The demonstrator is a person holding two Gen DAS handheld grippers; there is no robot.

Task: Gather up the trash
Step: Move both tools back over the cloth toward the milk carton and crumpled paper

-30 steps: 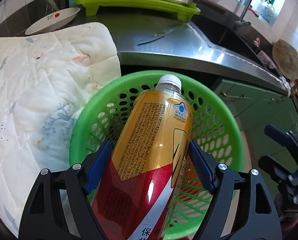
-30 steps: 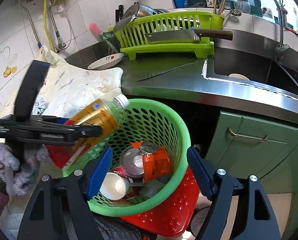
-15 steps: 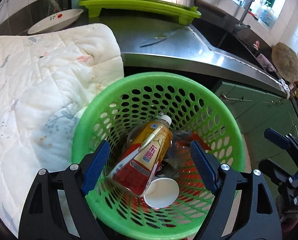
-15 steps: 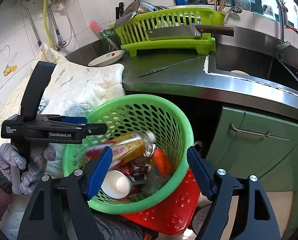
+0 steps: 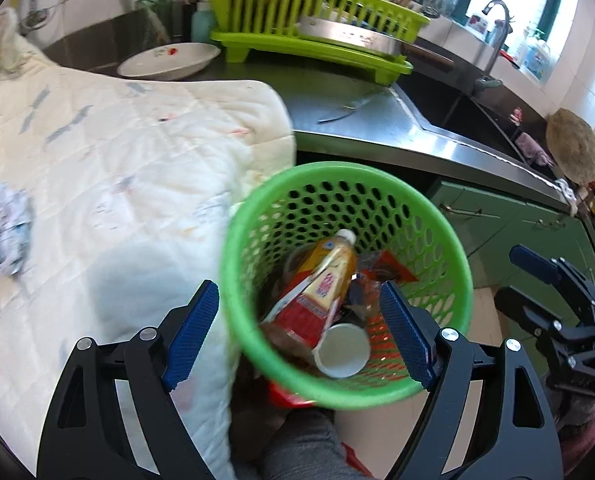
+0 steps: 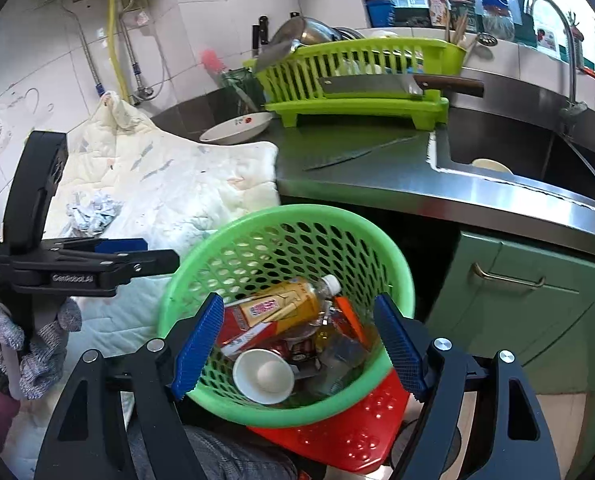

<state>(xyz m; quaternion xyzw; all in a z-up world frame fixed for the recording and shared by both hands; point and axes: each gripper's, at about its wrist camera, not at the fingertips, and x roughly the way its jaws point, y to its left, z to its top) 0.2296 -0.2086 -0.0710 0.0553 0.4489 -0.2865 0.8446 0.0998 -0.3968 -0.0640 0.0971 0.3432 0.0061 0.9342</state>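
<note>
Green basket (image 5: pixel 449 248) on the floor beside the quilt (image 5: pixel 117 168), below the steel counter (image 5: pixel 377 128). Inside it, lying on its side: a bottle (image 5: pixel 321 284) with a gold-and-red label, white cap pointing toward the counter, resting on top of other rubbish. Just beside the bottle's base, a white paper cup (image 5: pixel 342 350), mouth up; an orange wrapper (image 5: pixel 393 268) against the far wall of the basket. Left gripper (image 5: pixel 299 334) above the basket, jaws wide apart and just having opened a little further, nothing between them; the bottle well below, free of the pads. Right gripper (image 6: pixel 297 346) also spread wide, empty, hovering over the near rim of the same basket. Under the basket, a red perforated tray (image 6: pixel 349 432) showing at the near edge. On the quilt, well apart from the basket, a crumpled wad of paper (image 6: pixel 91 212). On the counter, a thin knife (image 6: pixel 357 152), a white dish (image 6: pixel 237 128) and a lime dish rack (image 6: pixel 357 80) holding a cleaver.
</note>
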